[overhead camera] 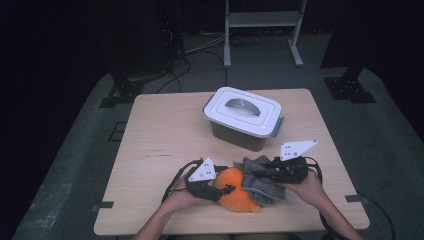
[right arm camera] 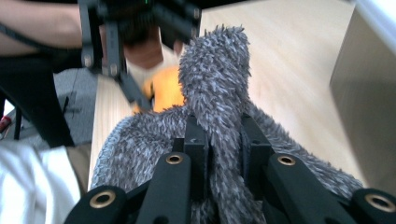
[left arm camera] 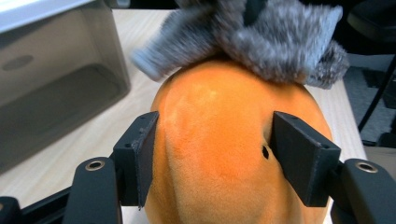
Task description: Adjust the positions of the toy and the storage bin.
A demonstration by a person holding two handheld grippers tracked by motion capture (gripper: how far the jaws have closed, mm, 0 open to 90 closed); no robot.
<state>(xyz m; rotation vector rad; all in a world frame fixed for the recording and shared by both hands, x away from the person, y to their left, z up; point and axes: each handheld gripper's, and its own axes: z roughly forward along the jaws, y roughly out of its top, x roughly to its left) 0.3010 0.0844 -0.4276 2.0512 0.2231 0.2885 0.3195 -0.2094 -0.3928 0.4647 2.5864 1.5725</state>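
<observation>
The person is pulling a fuzzy grey cloth [overhead camera: 260,180] and a soft orange toy [overhead camera: 235,194] apart near the front of the counter [overhead camera: 160,145]. To do this well, each hand should hold tight and pull slowly, so nothing slips or tears.

The left gripper [left arm camera: 212,161] has its fingers [left arm camera: 144,154] on both sides of the orange toy. The toy sits right between them, and they press into its soft sides, so they grip it. The right gripper [right arm camera: 223,154] has its fingers [right arm camera: 198,149] closed on a fold of the grey cloth. That fold sticks up between them.

The grey cloth lies on top of the orange toy and touches it. A white box with a lid [overhead camera: 243,117] stands further back on the counter, away from both.
</observation>
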